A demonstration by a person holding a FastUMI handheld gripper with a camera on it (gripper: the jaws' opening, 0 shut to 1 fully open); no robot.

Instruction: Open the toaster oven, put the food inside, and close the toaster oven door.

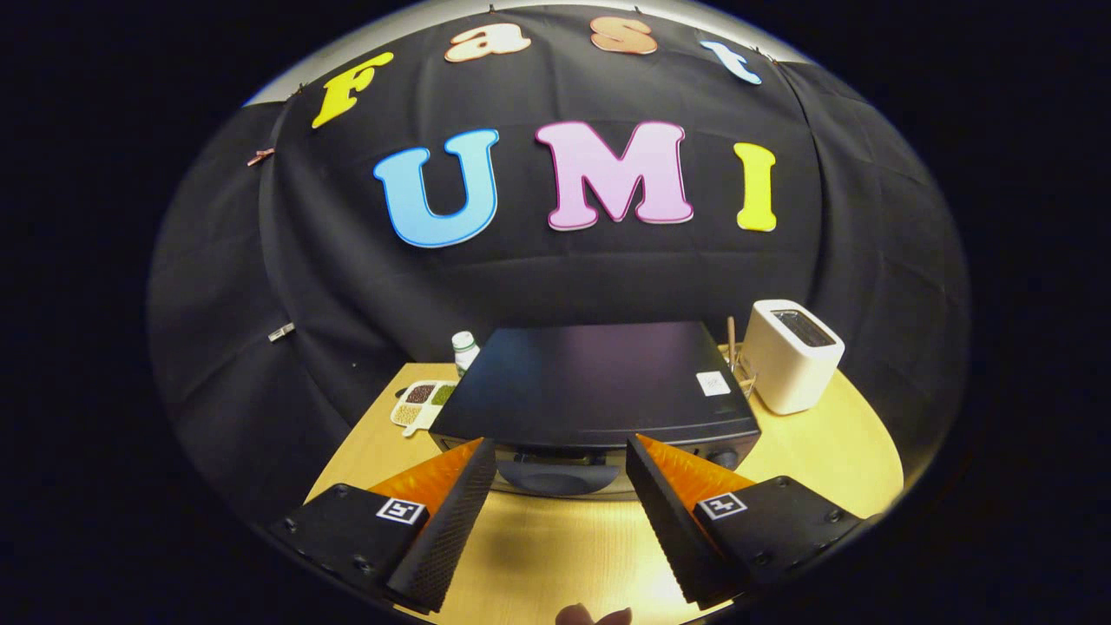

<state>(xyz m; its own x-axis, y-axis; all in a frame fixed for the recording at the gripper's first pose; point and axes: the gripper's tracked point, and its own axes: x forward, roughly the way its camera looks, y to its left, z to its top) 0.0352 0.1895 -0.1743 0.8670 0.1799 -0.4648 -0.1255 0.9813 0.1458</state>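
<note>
Two fingers apart before toaster oven

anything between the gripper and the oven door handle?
Nothing visible. The gripper is open, fingers spread wide, and the toaster oven sits just ahead of them, with its handle in line with the gap. The white toaster and the bean tray stand off to the sides, out of the path.

The gripper hung above the tabletop, fingers spread apart. The toaster oven sat mid-frame just beyond them, door closed.
</note>
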